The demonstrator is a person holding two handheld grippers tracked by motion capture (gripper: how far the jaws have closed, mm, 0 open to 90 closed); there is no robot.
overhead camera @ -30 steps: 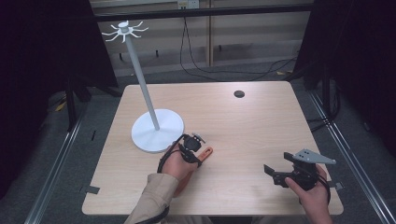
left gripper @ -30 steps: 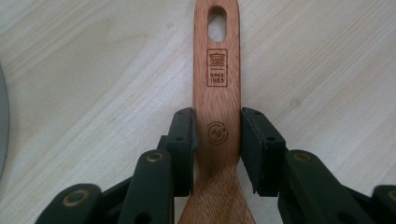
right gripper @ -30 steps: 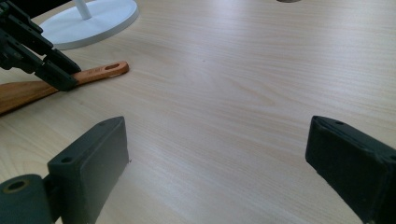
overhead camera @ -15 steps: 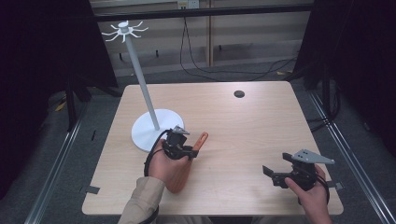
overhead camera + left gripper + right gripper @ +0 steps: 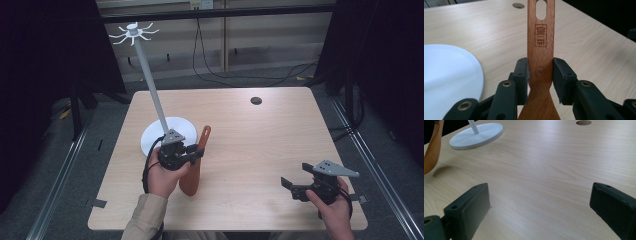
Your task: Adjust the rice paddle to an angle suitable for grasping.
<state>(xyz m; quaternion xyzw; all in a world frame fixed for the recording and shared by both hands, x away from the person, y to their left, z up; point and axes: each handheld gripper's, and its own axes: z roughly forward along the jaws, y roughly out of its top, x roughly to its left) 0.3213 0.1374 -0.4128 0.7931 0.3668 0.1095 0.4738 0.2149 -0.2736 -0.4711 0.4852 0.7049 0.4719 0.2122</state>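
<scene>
My left jaws are closed on the wooden spatula [image 5: 540,53], one pad pressing each edge of the flat handle just above the point where it widens into the blade. Beyond the jaws the handle runs on, carrying a burnt-in stamp and, farther out, an oval hanging slot near its end. The blade passes back between the jaws toward my hand. In the high view my left gripper [image 5: 192,155] holds the spatula [image 5: 196,167] clear of the worktop [image 5: 260,150]; the blade hangs down beside my left hand [image 5: 162,177] and the handle points away and up.

To the left of my left jaws, just beside them, lies the round white base [image 5: 449,72] of the hanger stand [image 5: 150,87]. Its pole rises from the base [image 5: 172,131] behind my left gripper and ends in a crown of short white hooks [image 5: 133,33].

My right jaws stand wide apart with nothing between them but bare worktop. My right gripper [image 5: 289,186] sits low over the near right part of the worktop, well apart from the spatula. Ahead and to the left of my right jaws the spatula blade [image 5: 432,147] is visible with its shadow on the wood beneath it; the stand base [image 5: 477,135] lies beyond it. A dark round hole [image 5: 584,122] in the worktop lies far ahead of my right jaws.
</scene>
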